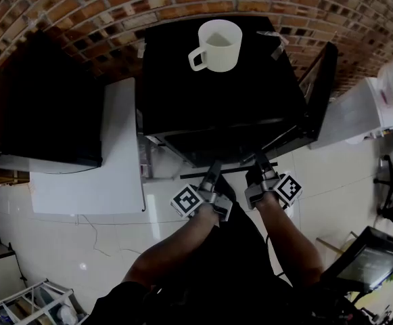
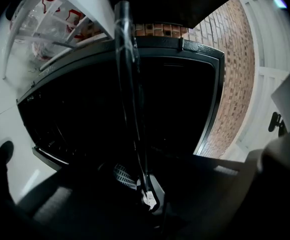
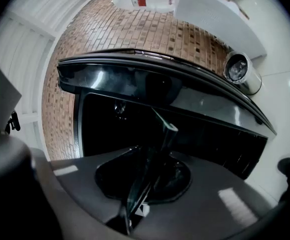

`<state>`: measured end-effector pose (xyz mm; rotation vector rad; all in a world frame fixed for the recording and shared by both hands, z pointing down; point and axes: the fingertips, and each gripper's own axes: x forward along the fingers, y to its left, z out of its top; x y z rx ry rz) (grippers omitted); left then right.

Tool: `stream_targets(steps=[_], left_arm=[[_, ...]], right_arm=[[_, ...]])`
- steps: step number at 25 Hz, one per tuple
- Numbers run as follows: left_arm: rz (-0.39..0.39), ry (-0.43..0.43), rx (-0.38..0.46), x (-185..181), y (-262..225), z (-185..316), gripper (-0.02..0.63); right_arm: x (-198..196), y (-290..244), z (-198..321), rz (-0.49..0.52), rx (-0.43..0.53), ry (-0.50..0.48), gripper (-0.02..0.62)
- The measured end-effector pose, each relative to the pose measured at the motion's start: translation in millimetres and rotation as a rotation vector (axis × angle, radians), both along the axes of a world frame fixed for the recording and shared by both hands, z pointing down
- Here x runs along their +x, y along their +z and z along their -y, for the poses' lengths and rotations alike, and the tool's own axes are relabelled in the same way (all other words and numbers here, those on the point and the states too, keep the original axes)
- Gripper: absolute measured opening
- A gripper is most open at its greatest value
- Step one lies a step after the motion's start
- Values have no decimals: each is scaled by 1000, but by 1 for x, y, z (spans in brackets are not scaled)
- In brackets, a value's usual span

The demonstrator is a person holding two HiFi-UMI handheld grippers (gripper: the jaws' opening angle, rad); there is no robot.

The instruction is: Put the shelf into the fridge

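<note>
The small black fridge (image 1: 182,93) stands open in front of you, and the glass shelf (image 2: 130,94) is right at its mouth, not pushed in yet, I think. A white mug (image 1: 218,45) sits on top of the fridge. Your left gripper (image 1: 214,170) and right gripper (image 1: 261,165) each have their jaws clamped on the shelf's near edge. If you push crooked, the glass could jam or slip out.

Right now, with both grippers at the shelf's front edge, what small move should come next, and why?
Probably slide the shelf level and straight, a little deeper into the fridge. The left gripper and right gripper are both clamped on its front edge, which juts out of the open compartment, so it looks not yet seated.
</note>
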<state>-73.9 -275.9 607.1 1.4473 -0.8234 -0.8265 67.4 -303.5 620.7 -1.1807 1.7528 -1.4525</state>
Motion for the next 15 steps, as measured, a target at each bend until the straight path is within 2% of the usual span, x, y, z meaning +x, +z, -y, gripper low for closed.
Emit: stream_targets(steps=[5,7,10,12,15], left_arm=[[-26,29,-28,7,4,3,3],[-44,17,-29,6,2,6,5],[-43,6,-33,3,4,8,5],[-42,0,-37,3,6,11,5],[-50,-10,-31,3,4,16,5]], right_arm=[[2,1,4,-95,-23,-28,51],[-1,-5,7,-128,9,-51,61],[-12,-18,7,-128,87,-91,61],[-16,-17,-1,-117,86,-104,65],[-17,-11,-14,-105,57,-107,117]])
